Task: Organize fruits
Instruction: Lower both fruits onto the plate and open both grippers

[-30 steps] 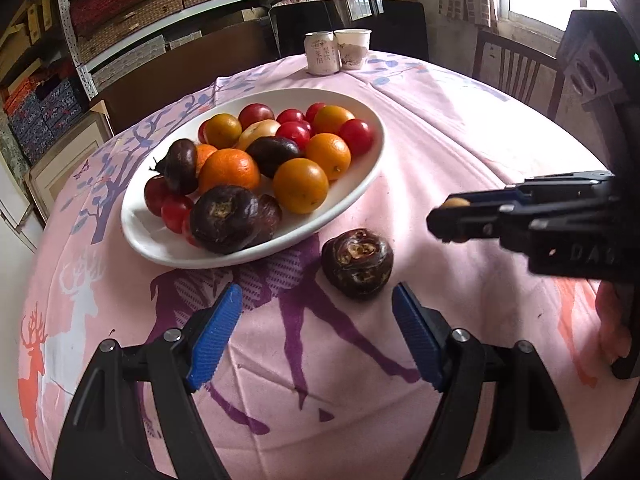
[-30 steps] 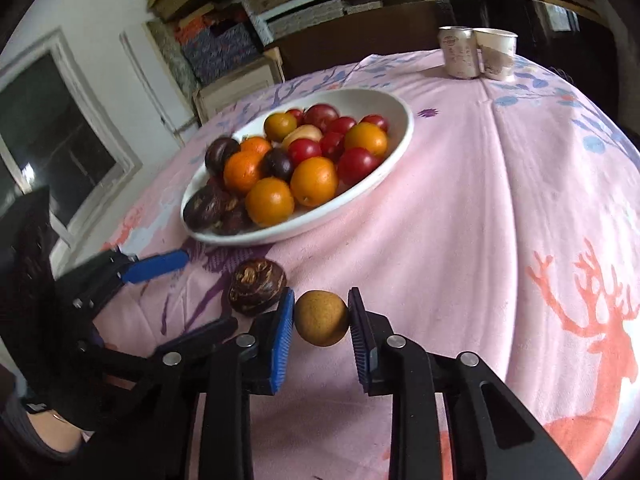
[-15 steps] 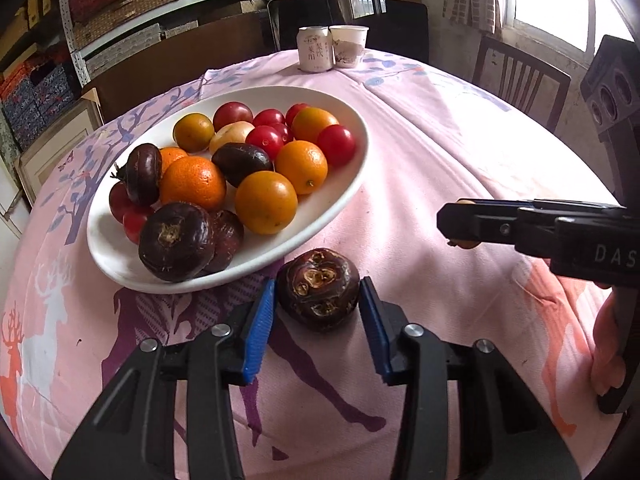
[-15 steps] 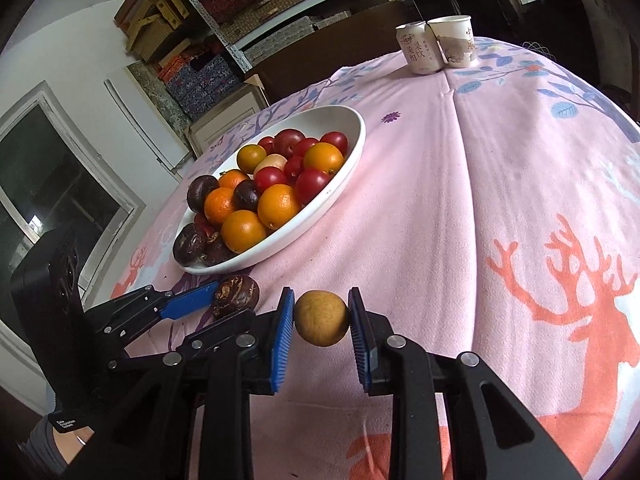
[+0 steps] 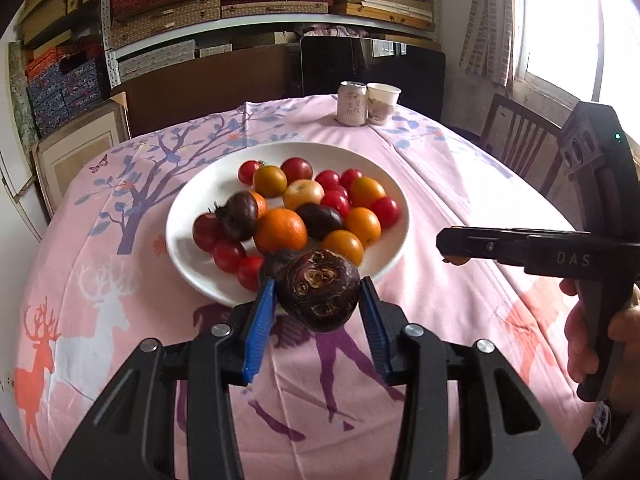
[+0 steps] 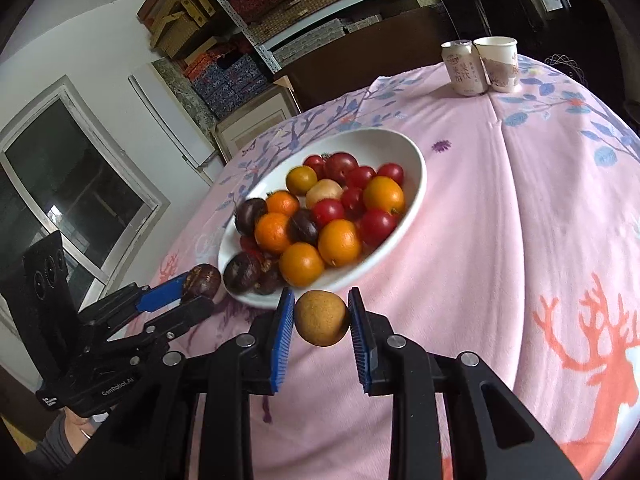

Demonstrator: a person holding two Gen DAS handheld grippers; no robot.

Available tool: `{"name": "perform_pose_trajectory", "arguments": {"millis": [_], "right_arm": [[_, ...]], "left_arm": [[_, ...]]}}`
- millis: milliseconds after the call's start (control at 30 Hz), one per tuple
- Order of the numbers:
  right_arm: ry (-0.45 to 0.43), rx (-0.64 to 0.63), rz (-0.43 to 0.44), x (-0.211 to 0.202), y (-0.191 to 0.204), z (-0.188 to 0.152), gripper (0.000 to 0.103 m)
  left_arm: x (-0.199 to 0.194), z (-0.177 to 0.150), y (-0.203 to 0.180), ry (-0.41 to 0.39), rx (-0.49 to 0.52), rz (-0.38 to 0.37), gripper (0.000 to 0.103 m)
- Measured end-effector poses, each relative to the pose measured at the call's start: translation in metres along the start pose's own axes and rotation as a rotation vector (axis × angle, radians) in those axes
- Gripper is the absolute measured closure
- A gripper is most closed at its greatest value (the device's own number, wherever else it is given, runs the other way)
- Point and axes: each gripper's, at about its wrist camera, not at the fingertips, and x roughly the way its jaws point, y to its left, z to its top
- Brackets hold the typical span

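Note:
A white oval bowl (image 5: 188, 200) (image 6: 412, 152) on the pink tablecloth holds oranges, red tomatoes, dark mangosteens and a yellow fruit. My left gripper (image 5: 318, 300) is shut on a dark brown mangosteen (image 5: 320, 290), held above the table just in front of the bowl's near rim; it also shows in the right wrist view (image 6: 206, 280). My right gripper (image 6: 322, 318) is shut on a small tan round fruit (image 6: 322, 318), held in the air near the bowl's near edge. In the left wrist view the right gripper (image 5: 452, 254) is side-on at the right.
A drink can (image 5: 352, 103) (image 6: 462, 66) and a paper cup (image 5: 382, 102) (image 6: 498, 62) stand at the table's far edge. A wooden chair (image 5: 520, 144) is at the right. Shelves with boxes line the back wall.
My left gripper closed on the mangosteen and lifted it off the cloth toward the bowl. My right gripper rose and moved closer to the bowl with the tan fruit held.

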Motion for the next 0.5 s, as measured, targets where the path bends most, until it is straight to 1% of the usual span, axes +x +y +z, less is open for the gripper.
{"name": "perform_pose_trajectory", "arguments": {"millis": [67, 167, 267, 367, 400, 433, 467, 500], "right_arm": [[-0.013, -0.012, 0.004, 0.006, 0.011, 0.026, 0.075], [-0.01, 0.015, 0.013, 0.024, 0.017, 0.06, 0.075], [0.008, 0.043, 0.003, 0.05, 0.017, 0.085, 0.075], [0.042, 0.046, -0.007, 0.074, 0.015, 0.096, 0.071], [0.043, 0.055, -0.022, 0.077, 0.012, 0.098, 0.064], [0.031, 0.071, -0.032, 0.076, 0.01, 0.098, 0.058], [0.017, 0.087, -0.027, 0.073, 0.008, 0.097, 0.057], [0.005, 0.097, -0.016, 0.068, 0.006, 0.094, 0.056]], "left_arm": [[0.007, 0.018, 0.006, -0.016, -0.002, 0.031, 0.062], [0.028, 0.042, 0.009, -0.003, -0.004, 0.039, 0.062], [0.051, 0.054, 0.007, 0.011, 0.015, 0.066, 0.061], [0.068, 0.059, 0.008, 0.036, 0.012, 0.074, 0.061], [0.07, 0.059, 0.009, 0.036, 0.011, 0.082, 0.06], [0.068, 0.059, 0.01, 0.03, 0.011, 0.086, 0.054], [0.065, 0.058, 0.01, 0.025, 0.007, 0.092, 0.046], [0.058, 0.056, 0.011, 0.007, 0.001, 0.1, 0.034]]}}
